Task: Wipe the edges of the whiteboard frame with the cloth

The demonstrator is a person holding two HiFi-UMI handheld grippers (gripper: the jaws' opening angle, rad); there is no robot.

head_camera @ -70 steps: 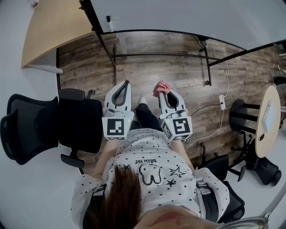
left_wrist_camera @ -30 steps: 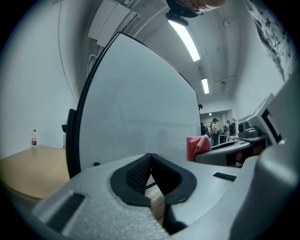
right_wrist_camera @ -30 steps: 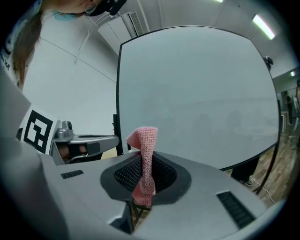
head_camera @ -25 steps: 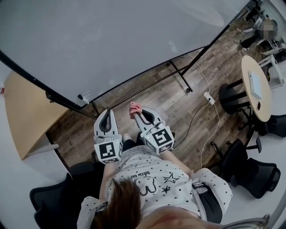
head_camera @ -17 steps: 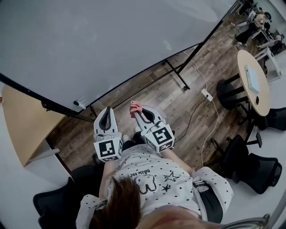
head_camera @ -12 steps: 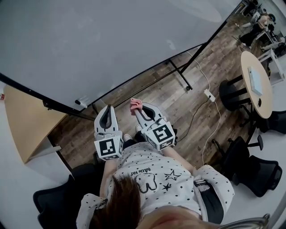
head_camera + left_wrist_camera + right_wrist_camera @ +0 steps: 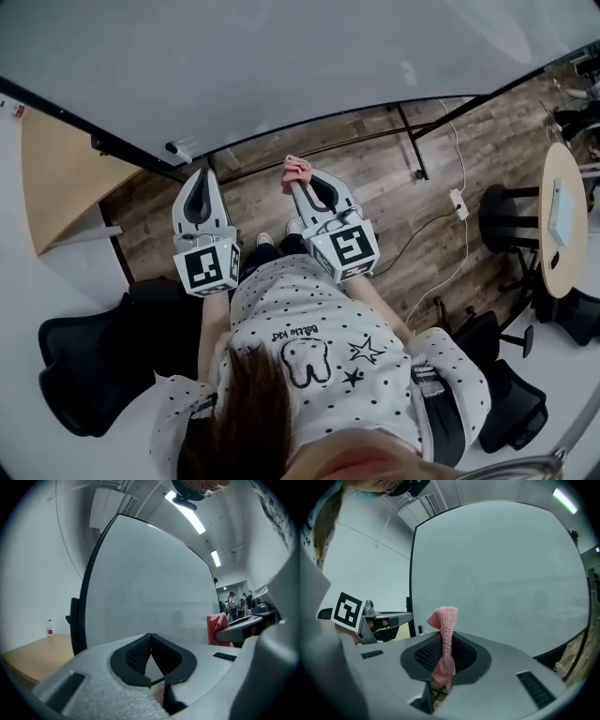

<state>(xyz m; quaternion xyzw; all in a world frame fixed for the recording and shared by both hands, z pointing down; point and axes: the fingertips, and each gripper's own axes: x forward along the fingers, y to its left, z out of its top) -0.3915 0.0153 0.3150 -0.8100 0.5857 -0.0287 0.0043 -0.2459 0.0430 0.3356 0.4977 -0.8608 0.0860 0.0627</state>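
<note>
We judge the wiping as not yet under way, or at most between strokes, since nothing shows the cloth on the frame. The right gripper [image 7: 298, 182] is clamped on the pink cloth [image 7: 446, 620]. Its own view shows the fabric pinched between the dark pads, with a folded end standing up above the jaws. The left gripper [image 7: 200, 175] has its jaws brought together with nothing between them, and it is held up just beside the right one. Both point toward the whiteboard [image 7: 281, 56], which fills the upper part of the head view. Its black frame [image 7: 131, 150] runs along the left side and lower edge, above the wooden floor [image 7: 375, 197]. In the head view the cloth sits near the bottom edge of the frame but apart from it — we see floor between the two. The gripper views likewise show the cloth in front of the board, not pressed on a rail. We cannot tell from these pictures whether any edge is already clean, as the frame looks uniformly dark. So we reckon the pick-up is done, and what is left is the work itself — bringing the cloth onto an edge and running it along each side.
</note>
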